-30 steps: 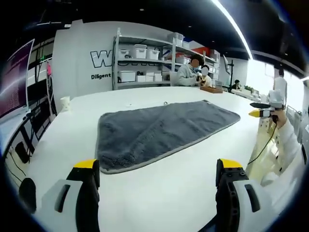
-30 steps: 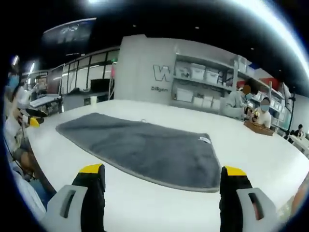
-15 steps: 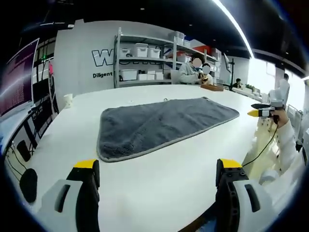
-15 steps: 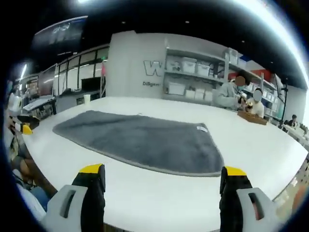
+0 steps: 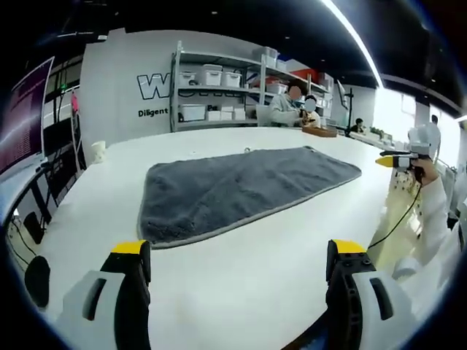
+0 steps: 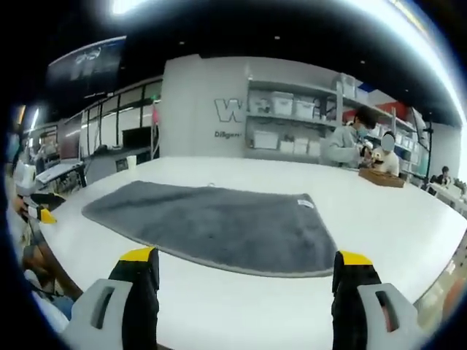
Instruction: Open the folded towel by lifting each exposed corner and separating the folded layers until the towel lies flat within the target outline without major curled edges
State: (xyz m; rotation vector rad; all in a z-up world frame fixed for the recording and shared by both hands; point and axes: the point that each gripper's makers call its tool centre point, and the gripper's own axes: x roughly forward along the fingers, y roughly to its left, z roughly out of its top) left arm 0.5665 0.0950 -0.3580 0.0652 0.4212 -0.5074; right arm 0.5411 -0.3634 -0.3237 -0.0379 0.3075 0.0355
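A grey towel (image 5: 233,188) lies spread flat on the white table (image 5: 241,270), its pale hem showing along the near edge. In the right gripper view the same towel (image 6: 211,224) carries a small white label (image 6: 305,203) near its far right corner. My left gripper (image 5: 237,257) is open, held back from the towel's near edge with nothing between its jaws. My right gripper (image 6: 246,264) is open too, short of the towel's long edge. The right gripper (image 5: 398,159) also appears far right in the left gripper view, held by a hand.
Shelves with white bins (image 5: 219,95) stand against the back wall. Two seated people work at the table's far end beside a wooden tray (image 6: 381,179). A white cup (image 5: 98,151) stands at the table's far left edge. A cable (image 5: 398,219) hangs under the right hand.
Both views have shifted slightly as the hands moved. The towel lies as before, and both grippers stay open.
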